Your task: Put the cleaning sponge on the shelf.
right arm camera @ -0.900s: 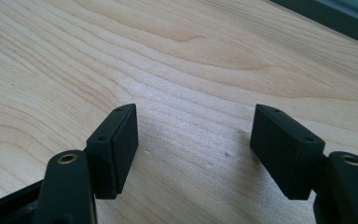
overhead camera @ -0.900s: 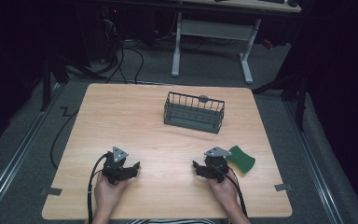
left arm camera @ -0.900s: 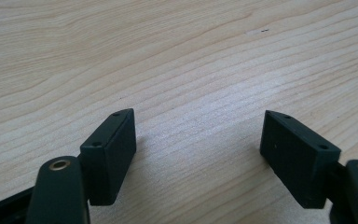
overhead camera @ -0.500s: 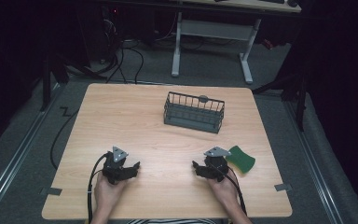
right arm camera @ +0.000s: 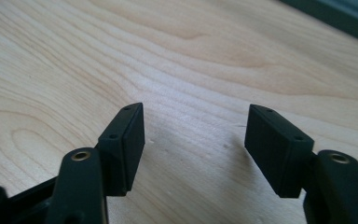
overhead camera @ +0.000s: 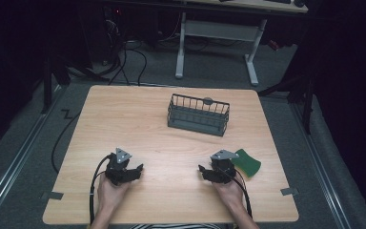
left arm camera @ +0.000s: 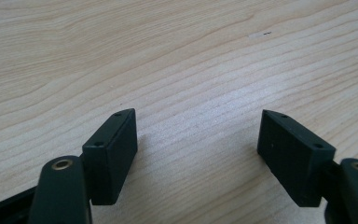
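- Left tool (overhead camera: pixel 132 170) rests low at the near left of the wooden tabletop (overhead camera: pixel 124 124), jaws spread wide with bare wood between them; it grips nothing
- Right tool (overhead camera: pixel 208 171) sits at the near right, jaws likewise wide apart and empty; a green sponge (overhead camera: pixel 246 162) lies just beside it
- Dark wire basket (overhead camera: pixel 198 115) stands upright toward the far side, well apart from both tools

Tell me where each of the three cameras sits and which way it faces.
High view: above the person's side, facing forward and down on the table, wire basket, green sponge; both hands and forearms show.
Left gripper view: on the left gripper, looking along its spread jaws at bare wood.
Right gripper view: on the right gripper, likewise.
Shared: the wooden tabletop.
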